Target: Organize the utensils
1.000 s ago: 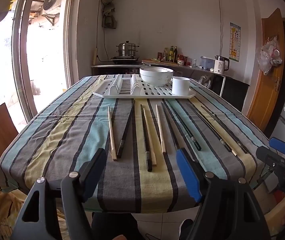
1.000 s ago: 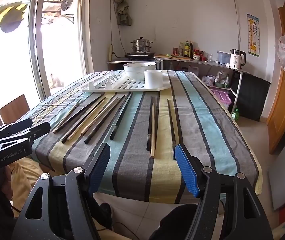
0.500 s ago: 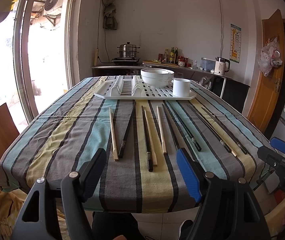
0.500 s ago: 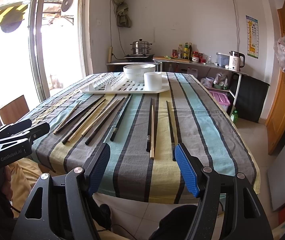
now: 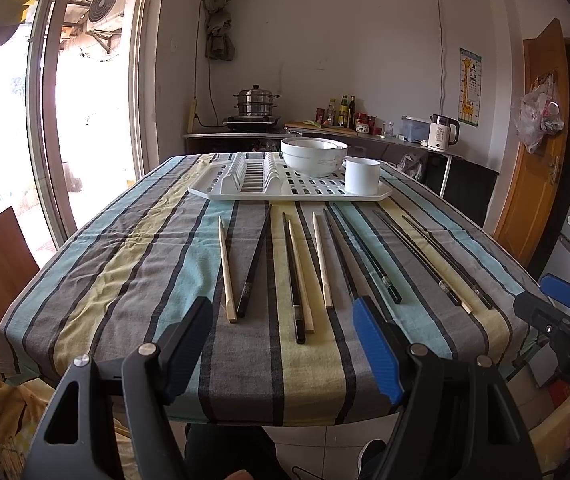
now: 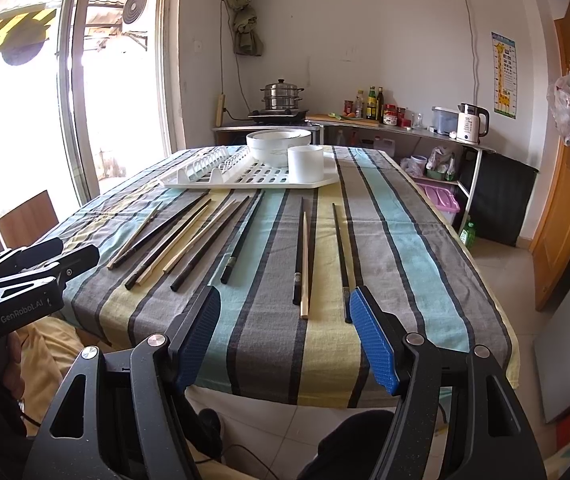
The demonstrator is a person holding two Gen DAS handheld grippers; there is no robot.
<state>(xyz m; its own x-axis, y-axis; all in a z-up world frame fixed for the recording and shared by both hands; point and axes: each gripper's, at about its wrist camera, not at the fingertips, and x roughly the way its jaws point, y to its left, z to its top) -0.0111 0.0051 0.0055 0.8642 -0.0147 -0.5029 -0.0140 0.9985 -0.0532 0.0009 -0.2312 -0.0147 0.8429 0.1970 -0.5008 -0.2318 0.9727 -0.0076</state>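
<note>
- Kitchen table (image 5: 133, 280) under a striped cloth in grey, yellow and blue, with a window on the left and a cluttered counter at the far wall.
- Chopsticks (image 5: 297, 276), some black and some pale wood, lie loose in a rough row across the near half of the table, each pointing from near to far; nothing holds any of them.
- Just beyond their far tips sits a white drying rack (image 5: 285, 192), carrying stacked white bowls (image 5: 313, 156) and, to their right, a white cup (image 5: 361, 176).
- Left gripper (image 5: 283, 344) hovers off the near edge of the table, facing the left and middle sticks; its fingers are spread wide apart and empty.
- Right gripper (image 6: 285, 340) hovers off the near edge further right, facing a black-and-wood pair and a lone black stick; its fingers are also spread wide and empty.
- Sorting appears not yet begun. A good first pick would likely be a stick lying apart from its neighbours, gripped near its thick near end and lifted level, so the adjacent sticks are not rolled. The cup looks like the natural place to stand them.
</note>
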